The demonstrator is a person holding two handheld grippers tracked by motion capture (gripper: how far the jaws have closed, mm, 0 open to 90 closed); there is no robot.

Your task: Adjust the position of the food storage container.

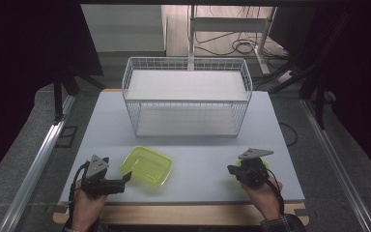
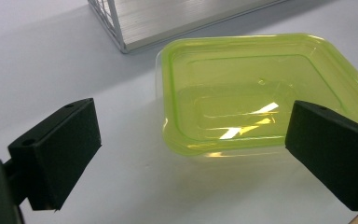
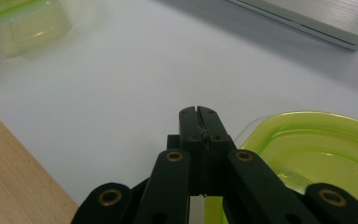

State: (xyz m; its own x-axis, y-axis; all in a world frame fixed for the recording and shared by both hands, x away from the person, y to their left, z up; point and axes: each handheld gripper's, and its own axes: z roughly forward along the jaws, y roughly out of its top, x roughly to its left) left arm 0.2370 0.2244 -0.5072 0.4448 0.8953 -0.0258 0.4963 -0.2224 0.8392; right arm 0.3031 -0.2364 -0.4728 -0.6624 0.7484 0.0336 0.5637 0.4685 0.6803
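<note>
A translucent yellow-green plastic container lies on the pale tabletop at front left. My left gripper is at its near left corner and stands open. In the left gripper view the container lies just beyond the wide-apart jaws of the left gripper. My right gripper rests at front right, shut, tips pointing left. A second yellow-green plastic piece, a lid or shallow tub, lies under and beside the right gripper. I see nothing between the tips. The first container appears far off.
A white wire rack with two shelves stands at the back middle of the table; its base is close behind the container. A wooden strip runs along the table's front edge. Metal rails flank the table.
</note>
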